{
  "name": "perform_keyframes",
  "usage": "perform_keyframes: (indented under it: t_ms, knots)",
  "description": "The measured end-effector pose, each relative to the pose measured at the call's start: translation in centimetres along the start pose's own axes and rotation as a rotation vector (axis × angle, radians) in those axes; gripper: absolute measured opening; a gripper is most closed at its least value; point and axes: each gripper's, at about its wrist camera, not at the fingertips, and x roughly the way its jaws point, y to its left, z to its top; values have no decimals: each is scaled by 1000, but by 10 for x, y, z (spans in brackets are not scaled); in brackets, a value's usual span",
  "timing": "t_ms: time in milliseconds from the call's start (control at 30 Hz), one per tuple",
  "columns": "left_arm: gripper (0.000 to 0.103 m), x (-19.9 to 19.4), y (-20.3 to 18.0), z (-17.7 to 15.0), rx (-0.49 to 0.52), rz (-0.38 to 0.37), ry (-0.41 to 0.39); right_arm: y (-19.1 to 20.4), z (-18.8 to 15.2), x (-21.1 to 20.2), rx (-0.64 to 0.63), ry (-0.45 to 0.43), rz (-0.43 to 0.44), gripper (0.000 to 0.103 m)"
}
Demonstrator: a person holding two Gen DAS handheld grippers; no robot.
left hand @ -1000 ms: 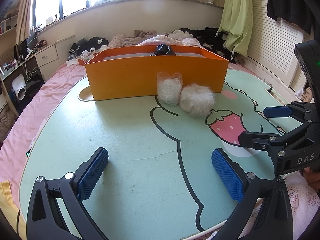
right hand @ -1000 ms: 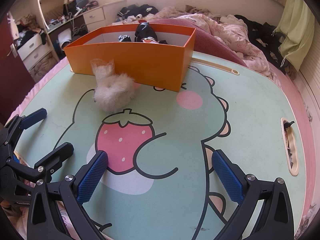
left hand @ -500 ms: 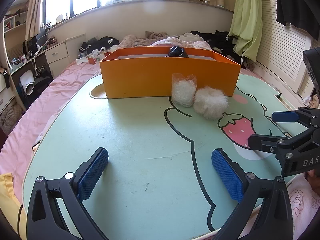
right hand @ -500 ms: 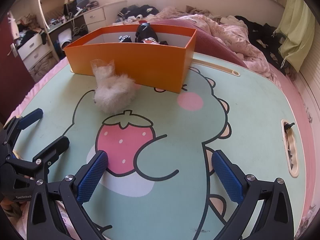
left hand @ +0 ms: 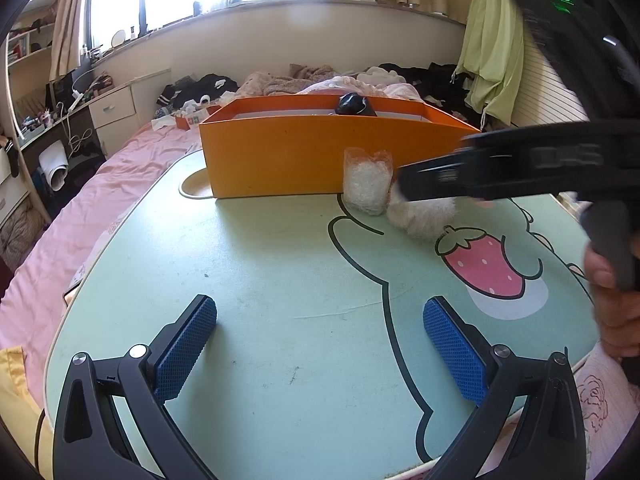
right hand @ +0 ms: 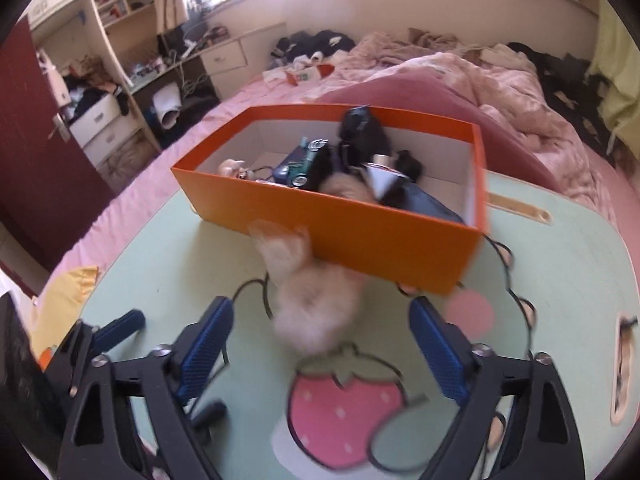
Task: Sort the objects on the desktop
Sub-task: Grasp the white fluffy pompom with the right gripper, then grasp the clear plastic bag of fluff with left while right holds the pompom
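Pompom [right hand: 316,308], white and fluffy, lies on the green worktop [left hand: 280,280] just in front of the orange box [right hand: 360,236], at the top of the printed strawberry [right hand: 344,400]. Touching it on the side toward the left gripper stands a clear bag [left hand: 366,184] of white filling, which rests against the box's front wall. In the right wrist view the pompom and bag are blurred, so their outlines are only roughly readable.

Right gripper [right hand: 320,344] hangs over the worktop, pointing down at the pompom, which shows between its two blue pads [right hand: 436,348] but a little beyond them; the pads do not touch it. Its jaws have just been closing and now stand fairly wide, with nothing gripped. From the left wrist view the same gripper appears as a dark, blurred arm crossing in front of the pompom, with a hand [left hand: 616,300] on its grip at the right edge.

Left gripper [left hand: 320,340] hovers low over bare worktop near the front edge, well apart from the pompom, its jaws wide and empty.

Inside the box lie a black pouch [right hand: 364,136], a dark toy car [right hand: 304,164] and a few small items I can't make out. Behind the worktop a bed [right hand: 460,80] with pink bedding is strewn with clothes.
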Motion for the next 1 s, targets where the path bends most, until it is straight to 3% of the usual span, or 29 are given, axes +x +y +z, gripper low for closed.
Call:
perform_keyframes:
  t_ms: [133, 300, 467, 633, 1000]
  knots:
    - [103, 0, 0, 0, 1, -2, -2, 9, -3, 25, -26, 84, -7, 34]
    - [103, 1, -1, 1, 2, -4, -5, -4, -12, 4, 32, 16, 33, 32]
    - [103, 0, -1, 4, 2, -27, 5, -20, -24, -25, 51, -51, -19, 32]
    - [103, -11, 4, 16, -27, -30, -51, -29, -44, -36, 75, -64, -66, 32]
    - [80, 49, -6, 79, -50, -96, 115, -16, -53, -42, -27, -77, -165, 32]
